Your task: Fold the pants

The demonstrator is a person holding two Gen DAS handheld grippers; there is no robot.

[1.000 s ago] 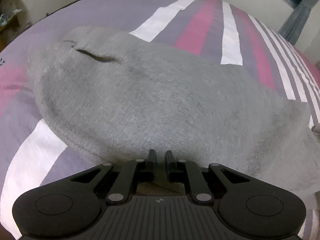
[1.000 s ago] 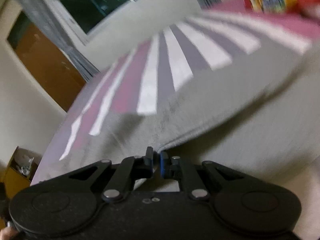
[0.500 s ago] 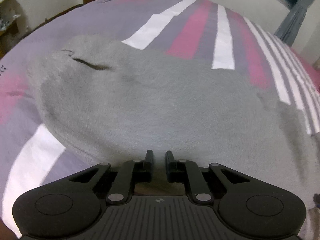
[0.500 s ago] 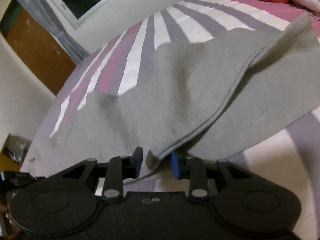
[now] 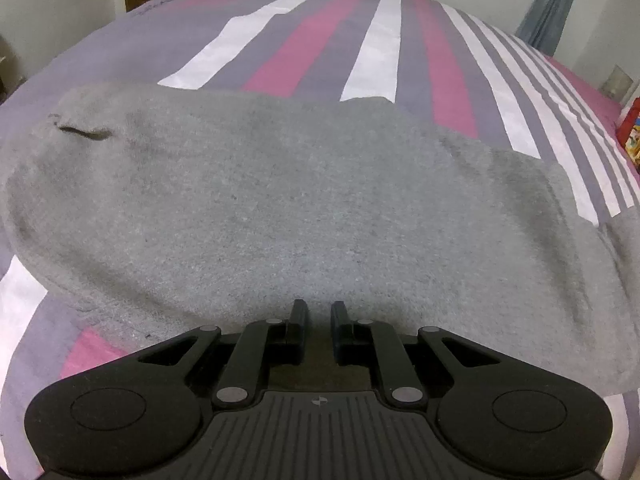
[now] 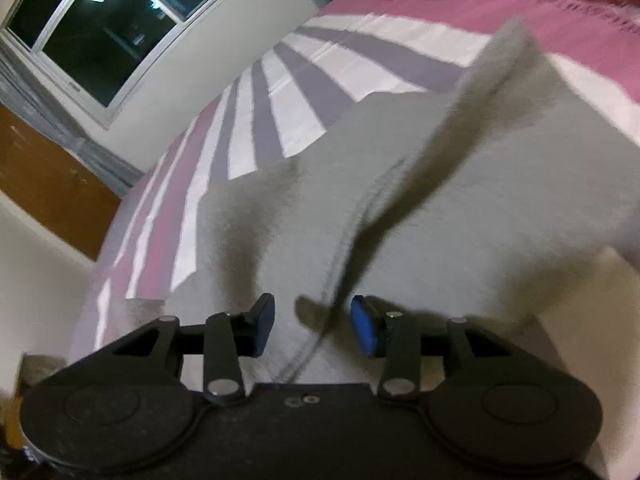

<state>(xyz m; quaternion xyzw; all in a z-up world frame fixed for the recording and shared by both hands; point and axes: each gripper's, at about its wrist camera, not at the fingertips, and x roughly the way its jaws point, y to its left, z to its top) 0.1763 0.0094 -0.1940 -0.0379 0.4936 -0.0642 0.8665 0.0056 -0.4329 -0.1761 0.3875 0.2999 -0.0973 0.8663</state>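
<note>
Grey sweatpants (image 5: 304, 208) lie spread across the striped bedsheet (image 5: 320, 40), waistband end w/ a dark slit at far left in the left wrist view. In the right view a hemmed edge of the pants (image 6: 336, 264) drapes over the lower layer, so the fold looks laid down.

Right gripper (image 6: 312, 320): blue-padded fingers (image 6: 362, 330) have just been opening; a sec ago they were pinched on the hem, now they stand apart w/ the hem lying loose between them, pads not pressing it. So that corner is let go.

Left gripper (image 5: 318, 316): fingers nearly together, a narrow gap showing, right at the near edge of the pants; can't tell if any cloth is caught. Cloth in front looks flatter than a sec ago.

Prob. this fold is done; next likely a regrasp for another fold.
</note>
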